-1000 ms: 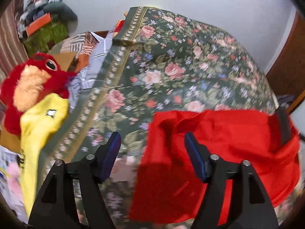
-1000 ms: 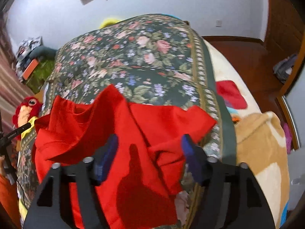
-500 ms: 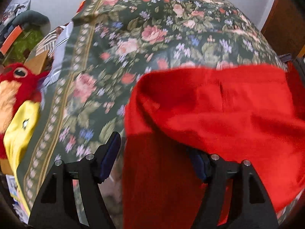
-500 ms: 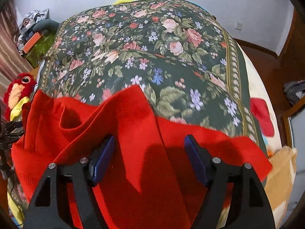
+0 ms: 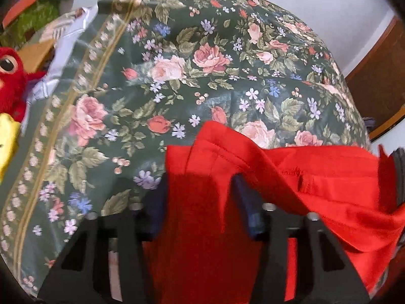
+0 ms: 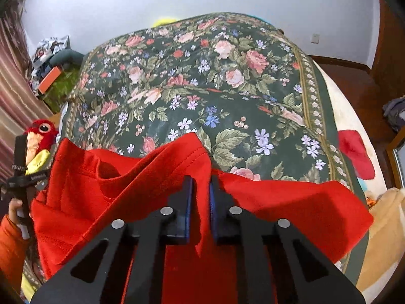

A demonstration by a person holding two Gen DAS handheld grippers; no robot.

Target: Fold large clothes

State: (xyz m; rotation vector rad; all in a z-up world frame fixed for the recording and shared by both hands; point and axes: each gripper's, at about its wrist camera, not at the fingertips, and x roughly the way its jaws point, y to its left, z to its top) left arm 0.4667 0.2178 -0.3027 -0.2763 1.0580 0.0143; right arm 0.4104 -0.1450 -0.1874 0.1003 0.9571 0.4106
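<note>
A large red garment lies bunched at the near edge of a bed with a dark green floral cover. In the left wrist view a fold of its edge hangs between the fingers of my left gripper, whose jaws stand partly closed with a wide gap around the cloth. In the right wrist view my right gripper is shut on a raised hem of the red garment. The left gripper and the hand holding it show at the far left of that view.
A red and yellow plush bird sits at the bed's left side, also in the right wrist view. Piled things lie by the far left wall. A red cloth and a beige blanket lie to the right.
My right gripper has closed from wide open onto the garment's hem. My left gripper's jaws have narrowed around the garment's edge. Both have come in low over the cloth.
</note>
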